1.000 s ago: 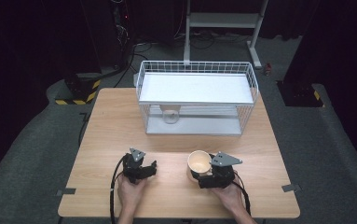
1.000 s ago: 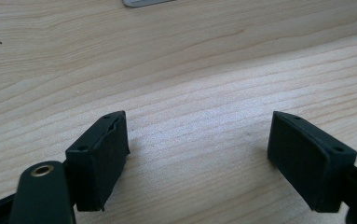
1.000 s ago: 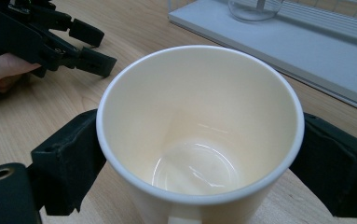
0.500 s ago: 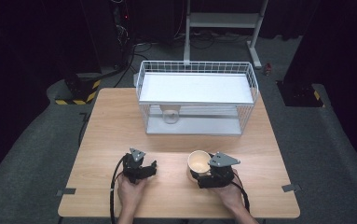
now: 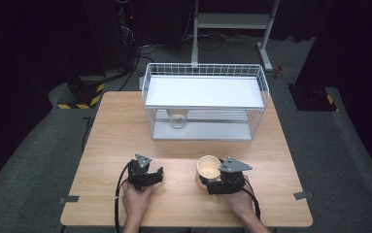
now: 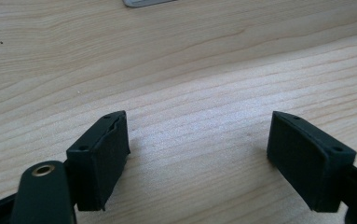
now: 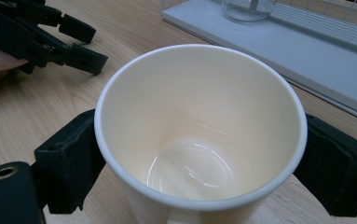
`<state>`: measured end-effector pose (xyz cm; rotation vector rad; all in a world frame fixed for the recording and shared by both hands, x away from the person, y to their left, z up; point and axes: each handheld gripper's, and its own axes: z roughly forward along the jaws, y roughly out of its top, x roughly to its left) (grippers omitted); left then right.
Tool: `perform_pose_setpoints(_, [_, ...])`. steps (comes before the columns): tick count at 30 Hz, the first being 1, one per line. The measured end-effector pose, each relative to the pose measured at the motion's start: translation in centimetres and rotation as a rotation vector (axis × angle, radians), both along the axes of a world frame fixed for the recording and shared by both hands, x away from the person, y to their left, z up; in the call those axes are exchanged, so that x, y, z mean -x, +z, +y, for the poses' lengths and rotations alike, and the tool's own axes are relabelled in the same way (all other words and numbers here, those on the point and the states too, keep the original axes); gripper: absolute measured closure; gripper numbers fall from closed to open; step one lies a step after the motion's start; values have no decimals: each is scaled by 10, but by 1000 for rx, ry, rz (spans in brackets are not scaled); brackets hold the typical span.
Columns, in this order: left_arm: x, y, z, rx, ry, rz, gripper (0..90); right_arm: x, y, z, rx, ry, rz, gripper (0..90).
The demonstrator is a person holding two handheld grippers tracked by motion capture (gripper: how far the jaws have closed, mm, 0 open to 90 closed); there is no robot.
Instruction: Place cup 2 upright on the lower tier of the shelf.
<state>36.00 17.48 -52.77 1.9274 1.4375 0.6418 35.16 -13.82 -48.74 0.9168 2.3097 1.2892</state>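
Right gripper (image 7: 199, 158) clamped around cream cup (image 7: 199, 135), glossy and empty, upright on pale wooden table (image 5: 125, 131), left gripper (image 6: 199, 154) jaws apart over bare woodgrain, white wire rack (image 5: 204, 104) beyond, clear glass (image 5: 177, 119) on its lower shelf.

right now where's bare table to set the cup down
Free: the wood strip between the rack and the two grippers, and the table's left side beside the rack. Also the gap between the left gripper and the cup. Crowded: the back middle, taken by the rack with a glass inside.
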Motion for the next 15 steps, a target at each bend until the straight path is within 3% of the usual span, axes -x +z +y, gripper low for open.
perform_pose_setpoints(15, [0,0,0,0,-1,0,212,-8,14,-10,-14,-23,-16,102])
